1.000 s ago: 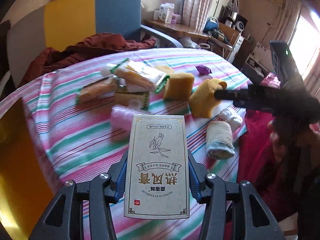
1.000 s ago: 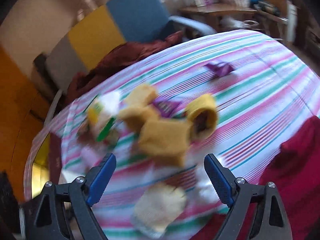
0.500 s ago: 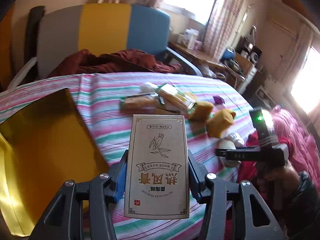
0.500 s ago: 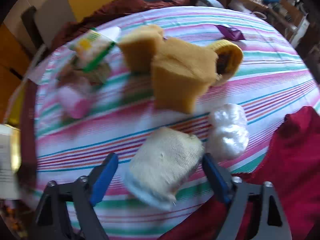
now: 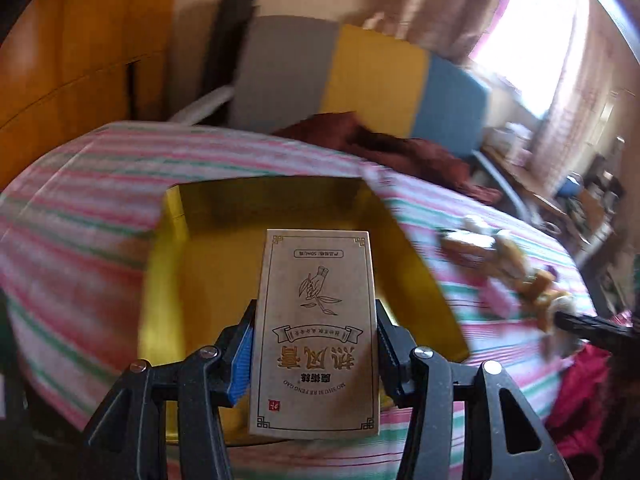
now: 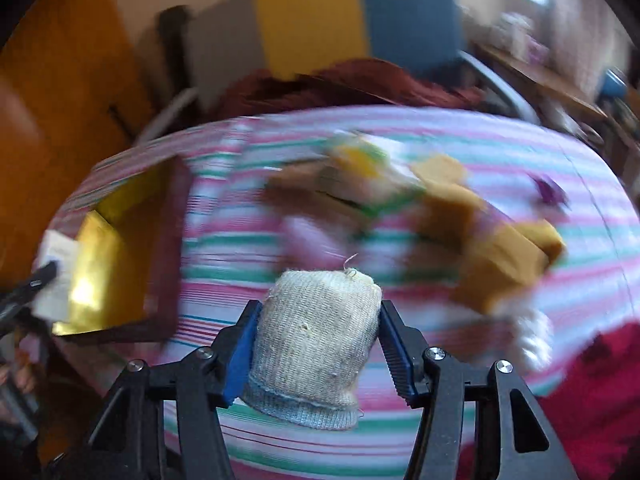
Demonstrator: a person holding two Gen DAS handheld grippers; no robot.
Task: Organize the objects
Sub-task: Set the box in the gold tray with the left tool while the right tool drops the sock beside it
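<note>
My left gripper [image 5: 316, 320] is shut on a flat beige carton [image 5: 316, 280] printed with gold characters and a leaf drawing. It holds the carton over the open gold-lined box [image 5: 204, 272] on the striped tablecloth. In the right wrist view, my right gripper [image 6: 316, 328] has its jaws closing, and both blue pads press the sides of a rolled cream knit cloth [image 6: 316, 344] with a blue hem. The roll hangs clear of the table. The gold-lined box [image 6: 116, 248] lies to its left, where the beige carton [image 6: 56, 280] shows at the box's near end.
Blurred on the tablecloth [image 6: 400, 420] are mustard knit pieces [image 6: 496, 264], green and yellow packets [image 6: 360, 172], a pink item [image 6: 312, 240], a white plastic bundle [image 6: 532, 340] and a purple scrap [image 6: 550, 192]. A grey, yellow and blue chair [image 5: 372, 76] with dark red clothing stands behind. Red cloth [image 6: 600, 392] lies at the near right.
My left gripper swung left with the carton, from facing the pile to over the gold box. My right gripper closed on the rolled knit cloth and lifted it off the table.
</note>
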